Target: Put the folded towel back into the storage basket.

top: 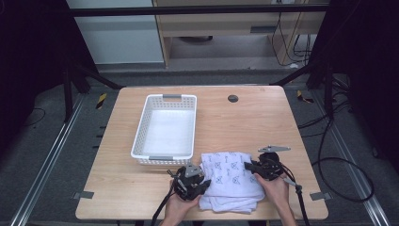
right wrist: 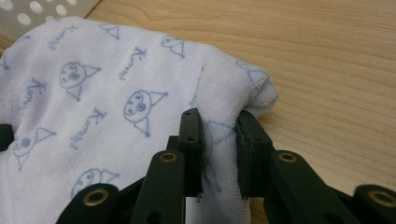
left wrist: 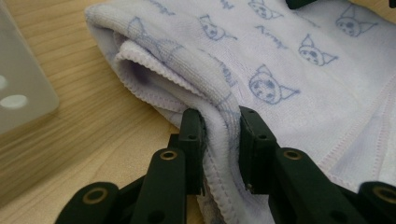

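1. Two grippers – the left gripper pinches a fold at one edge of the towel.
2. Right gripper pinches the opposite edge.
3. One towel lies on the table, one basket just behind it.

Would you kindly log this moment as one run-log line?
left gripper: shut on towel left edge | right gripper: shut on towel right edge | towel: folded, on table | basket: empty

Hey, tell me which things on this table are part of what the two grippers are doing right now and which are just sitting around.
In use: folded towel, pinched at its edges by left gripper and right gripper.

Lying about: white basket, apart from the towel; round dark grommet in the table.
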### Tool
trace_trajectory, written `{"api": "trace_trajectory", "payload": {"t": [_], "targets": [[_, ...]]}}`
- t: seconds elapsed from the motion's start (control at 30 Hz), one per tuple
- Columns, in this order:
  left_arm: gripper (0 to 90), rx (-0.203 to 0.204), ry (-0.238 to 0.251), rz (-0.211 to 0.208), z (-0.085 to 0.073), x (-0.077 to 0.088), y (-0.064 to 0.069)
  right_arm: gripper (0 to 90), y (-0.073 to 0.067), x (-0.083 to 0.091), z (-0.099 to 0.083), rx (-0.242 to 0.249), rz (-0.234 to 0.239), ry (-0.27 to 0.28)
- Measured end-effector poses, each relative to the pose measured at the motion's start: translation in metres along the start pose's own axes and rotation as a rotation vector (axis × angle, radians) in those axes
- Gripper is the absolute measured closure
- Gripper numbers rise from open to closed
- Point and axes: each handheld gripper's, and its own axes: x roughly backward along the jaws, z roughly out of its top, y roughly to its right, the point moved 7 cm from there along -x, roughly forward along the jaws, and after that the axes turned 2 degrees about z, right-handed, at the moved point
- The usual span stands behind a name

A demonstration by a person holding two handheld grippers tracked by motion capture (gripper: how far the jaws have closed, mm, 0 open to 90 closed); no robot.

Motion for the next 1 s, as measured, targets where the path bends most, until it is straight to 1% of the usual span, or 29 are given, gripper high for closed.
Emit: {"api": "trace_trajectory", "payload": {"t": [0.07, 0.13, 0.2, 0.27, 0.37, 0.4, 0.47, 0.53, 0.57, 0.63, 0.67, 0.7, 0.8, 0.93, 0.97, 1.0], "targets": [[73.5, -0.008, 0.008, -0.003, 0.002, 0.003, 0.001, 74.9, -0.001, 0.003, 0.001, 0.006, -0.002, 0.002], [73.6, -0.008, 0.021, -0.012, 0.005, 0.007, 0.002, 74.9, -0.002, 0.007, 0.004, 0.017, -0.002, 0.016], [73.6, -0.014, 0.025, -0.016, 0.006, 0.009, 0.002, 74.9, -0.005, 0.012, 0.006, 0.018, 0.006, 0.031], [73.6, -0.022, 0.042, -0.018, 0.01, 0.015, 0.003, 75.0, -0.007, 0.017, 0.008, 0.02, 0.018, 0.047], [73.6, -0.021, 0.051, -0.021, 0.013, 0.019, 0.004, 75.0, -0.009, 0.022, 0.01, 0.025, 0.023, 0.057], [73.6, -0.025, 0.06, -0.021, 0.015, 0.022, 0.005, 75.0, -0.012, 0.025, 0.012, 0.025, 0.029, 0.067], [73.6, -0.031, 0.064, -0.023, 0.016, 0.025, 0.005, 75.1, -0.013, 0.028, 0.014, 0.04, 0.026, 0.073], [73.6, -0.03, 0.068, -0.025, 0.017, 0.026, 0.006, 75.1, -0.014, 0.029, 0.015, 0.039, 0.027, 0.077], [73.6, -0.027, 0.07, -0.027, 0.018, 0.028, 0.006, 75.1, -0.016, 0.033, 0.017, 0.048, 0.029, 0.091], [73.6, -0.028, 0.075, -0.03, 0.02, 0.031, 0.006, 75.1, -0.017, 0.034, 0.017, 0.045, 0.028, 0.092], [73.6, -0.033, 0.081, -0.029, 0.022, 0.033, 0.006, 75.1, -0.02, 0.038, 0.02, 0.054, 0.025, 0.101], [73.6, -0.027, 0.084, -0.031, 0.023, 0.035, 0.007, 75.0, -0.02, 0.039, 0.021, 0.059, 0.024, 0.107], [73.6, -0.032, 0.095, -0.032, 0.026, 0.039, 0.006, 75.1, -0.024, 0.045, 0.024, 0.073, 0.018, 0.124], [73.6, -0.037, 0.104, -0.029, 0.029, 0.043, 0.007, 75.2, -0.027, 0.049, 0.027, 0.081, 0.012, 0.138], [73.6, -0.046, 0.111, -0.024, 0.03, 0.045, 0.008, 75.3, -0.029, 0.053, 0.028, 0.082, 0.011, 0.145], [73.6, -0.046, 0.114, -0.023, 0.031, 0.046, 0.008, 75.4, -0.03, 0.054, 0.029, 0.086, 0.012, 0.15]]}}
